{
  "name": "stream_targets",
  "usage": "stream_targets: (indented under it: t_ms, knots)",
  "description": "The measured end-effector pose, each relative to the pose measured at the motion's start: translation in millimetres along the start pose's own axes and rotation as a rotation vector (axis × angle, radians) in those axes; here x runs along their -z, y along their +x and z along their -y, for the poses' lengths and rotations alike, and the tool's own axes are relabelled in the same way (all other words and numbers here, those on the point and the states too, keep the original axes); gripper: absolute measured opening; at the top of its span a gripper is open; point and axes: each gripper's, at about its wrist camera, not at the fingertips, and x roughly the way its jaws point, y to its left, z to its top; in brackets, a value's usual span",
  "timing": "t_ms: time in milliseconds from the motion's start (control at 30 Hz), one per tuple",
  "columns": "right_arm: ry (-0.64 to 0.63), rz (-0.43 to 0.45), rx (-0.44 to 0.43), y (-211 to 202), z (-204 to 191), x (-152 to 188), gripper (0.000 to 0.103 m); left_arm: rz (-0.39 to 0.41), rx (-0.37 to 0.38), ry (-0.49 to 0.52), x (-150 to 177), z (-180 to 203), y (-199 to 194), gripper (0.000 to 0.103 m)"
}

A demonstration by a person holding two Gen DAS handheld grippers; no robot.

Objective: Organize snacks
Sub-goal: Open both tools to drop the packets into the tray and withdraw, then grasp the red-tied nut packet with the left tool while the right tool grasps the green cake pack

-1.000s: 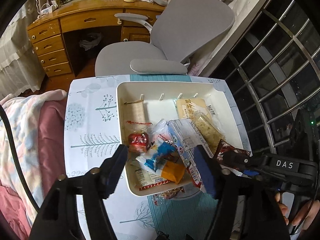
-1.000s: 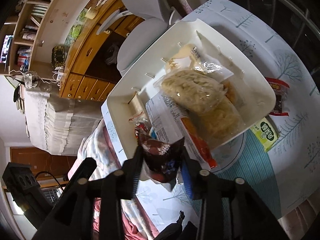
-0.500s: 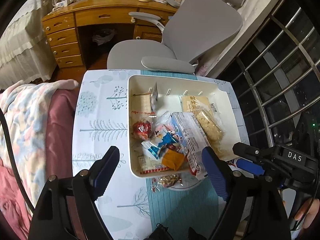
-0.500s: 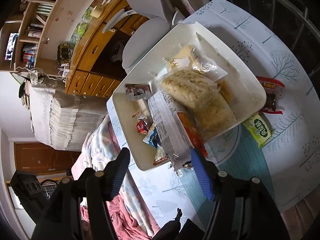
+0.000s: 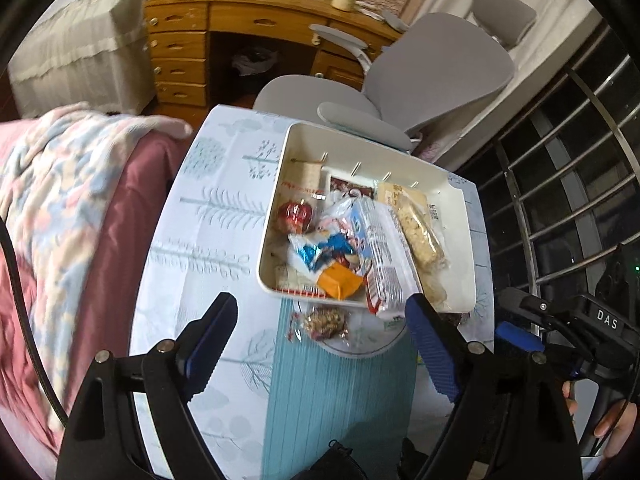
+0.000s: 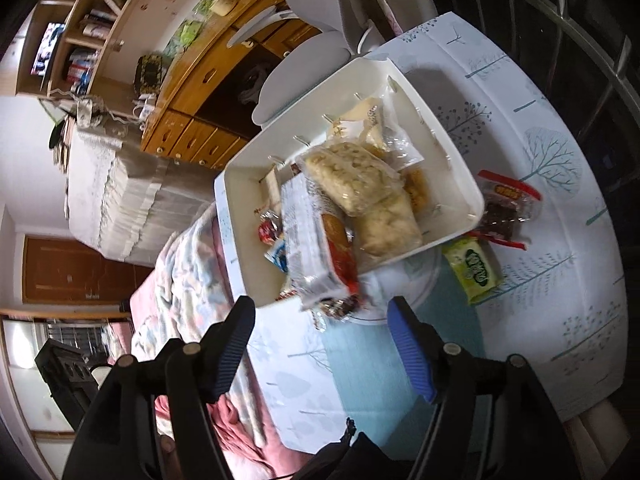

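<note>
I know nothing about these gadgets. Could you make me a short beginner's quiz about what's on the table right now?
1. True or false: the left tongs are clamped on a snack.
2. Which snack lies outside the white bin, beside the red-edged dark packet?
A. a green packet
B. an orange packet
C. a blue carton
3. Fill in: the clear-wrapped nut bar lies on the table just ____ the bin.

Key:
1. False; both the left and the right tongs stand open and empty.
2. A, the green packet.
3. Outside.
</note>
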Motion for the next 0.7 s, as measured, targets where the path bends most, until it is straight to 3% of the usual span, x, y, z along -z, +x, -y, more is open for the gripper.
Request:
stream_targets:
  t_ms: [433,700]
  knots:
    - [-0.135,-0.056,0.086,-0.9,55.7,16.7,0.069,-0.003,-0.081,-0.143,76.8,14.4,14.6,0.085]
    - [-0.253,-0.025,0.151,4.8,74.1,31.4,0.069,-0.039,-0.103,-0.137,106.4,24.8,35.3,0.085]
